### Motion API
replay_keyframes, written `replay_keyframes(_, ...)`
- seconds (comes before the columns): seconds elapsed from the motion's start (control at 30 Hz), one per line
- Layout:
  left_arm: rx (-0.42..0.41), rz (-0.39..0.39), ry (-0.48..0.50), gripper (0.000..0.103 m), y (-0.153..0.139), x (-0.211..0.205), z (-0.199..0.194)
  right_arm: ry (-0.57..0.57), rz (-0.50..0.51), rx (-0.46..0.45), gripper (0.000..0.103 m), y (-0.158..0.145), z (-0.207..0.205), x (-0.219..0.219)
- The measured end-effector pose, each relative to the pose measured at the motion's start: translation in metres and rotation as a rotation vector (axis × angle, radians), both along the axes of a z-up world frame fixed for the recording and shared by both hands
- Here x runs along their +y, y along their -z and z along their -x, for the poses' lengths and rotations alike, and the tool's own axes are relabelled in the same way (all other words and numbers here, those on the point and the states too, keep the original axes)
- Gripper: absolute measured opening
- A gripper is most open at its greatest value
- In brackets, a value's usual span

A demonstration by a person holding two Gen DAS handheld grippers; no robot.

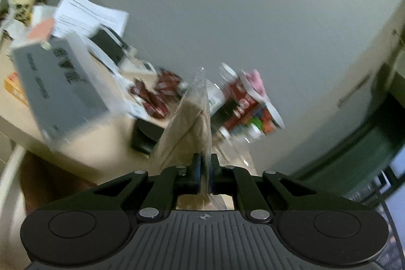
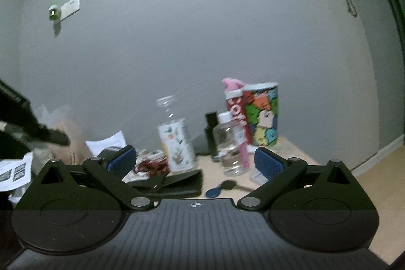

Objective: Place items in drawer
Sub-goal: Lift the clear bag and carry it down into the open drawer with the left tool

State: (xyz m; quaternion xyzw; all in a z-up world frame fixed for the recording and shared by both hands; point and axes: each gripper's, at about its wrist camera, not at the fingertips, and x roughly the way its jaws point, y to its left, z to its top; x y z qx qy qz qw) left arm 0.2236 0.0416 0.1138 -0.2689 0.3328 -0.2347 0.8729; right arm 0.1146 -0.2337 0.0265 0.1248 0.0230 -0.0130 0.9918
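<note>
The left gripper (image 1: 204, 168) is clamped tight on a clear plastic bag (image 1: 188, 123) holding something brown, lifted above the cluttered wooden table (image 1: 20, 115). The right gripper (image 2: 195, 161) hangs spread wide, holding nothing, facing a labelled clear bottle (image 2: 177, 141) standing on that table.

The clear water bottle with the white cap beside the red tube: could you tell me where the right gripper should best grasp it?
Probably mid-body on the clear water bottle, approaching from the front; it stands upright, and the open right gripper faces it.
</note>
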Motion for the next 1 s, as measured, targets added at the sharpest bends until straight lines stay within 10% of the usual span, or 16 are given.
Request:
replay_keyframes(0.27, 0.062, 0.078, 0.138, 0.005, 0.030, -0.055, 0.015, 0.135, -0.061, -0.033, 0.103, -0.006, 0.002, -0.041)
replay_keyframes(0.67, 0.166, 0.198, 0.038, 0.005, 0.119, -0.082, 0.017, 0.170, -0.071, -0.032, 0.103, -0.002, 0.003, -0.061)
replay_keyframes(1.0, 0.164, 0.153, -0.005, 0.005, 0.134, -0.064, 0.018, 0.144, 0.006, -0.029, 0.103, -0.003, 0.002, -0.047)
